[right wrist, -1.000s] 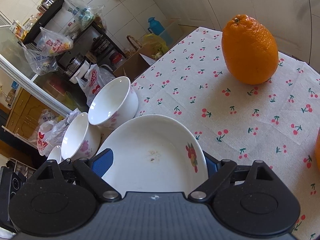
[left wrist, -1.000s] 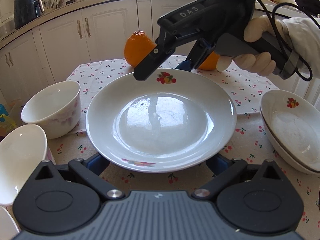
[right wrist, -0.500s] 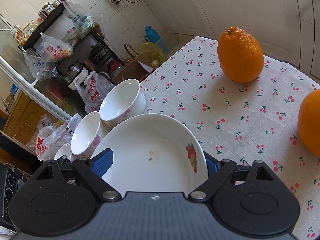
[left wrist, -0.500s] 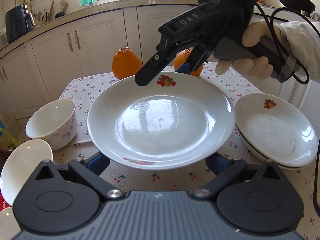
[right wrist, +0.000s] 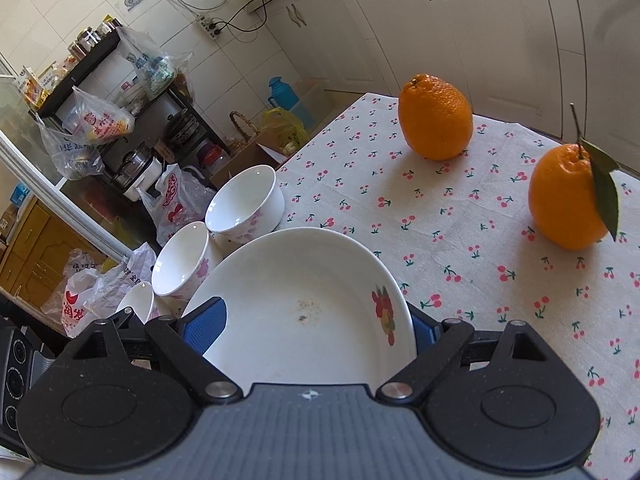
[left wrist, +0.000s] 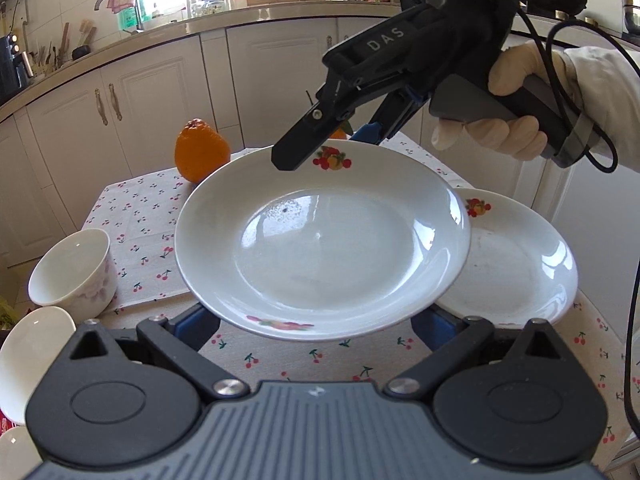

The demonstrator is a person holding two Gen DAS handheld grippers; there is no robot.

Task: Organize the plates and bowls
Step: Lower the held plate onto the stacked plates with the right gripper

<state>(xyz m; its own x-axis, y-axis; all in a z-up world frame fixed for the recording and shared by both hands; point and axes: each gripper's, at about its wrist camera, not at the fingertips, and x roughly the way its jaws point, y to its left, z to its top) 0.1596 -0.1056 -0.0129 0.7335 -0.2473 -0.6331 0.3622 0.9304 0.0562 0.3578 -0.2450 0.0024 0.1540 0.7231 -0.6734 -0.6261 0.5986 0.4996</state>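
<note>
A white plate with fruit prints [left wrist: 320,248] hangs in the air above the table, tilted slightly. My right gripper [left wrist: 320,148] is shut on its far rim; in the right wrist view the plate [right wrist: 304,312] fills the jaws. My left gripper [left wrist: 316,324] sits wide around the plate's near rim; whether its pads touch is hidden. A second matching plate [left wrist: 516,264] lies on the table to the right, partly under the held one. Three white bowls [right wrist: 244,204] [right wrist: 180,264] [right wrist: 136,304] stand in a row at the table's left edge.
Two oranges [right wrist: 436,116] [right wrist: 568,196] stand at the far end of the cherry-print tablecloth [right wrist: 460,208]. White cabinets [left wrist: 140,100] lie beyond the table. The left table edge drops off to plastic bags [right wrist: 96,292] and shelves.
The held plate has risen and shifted right, now overlapping the second plate. The table and bowls look farther below.
</note>
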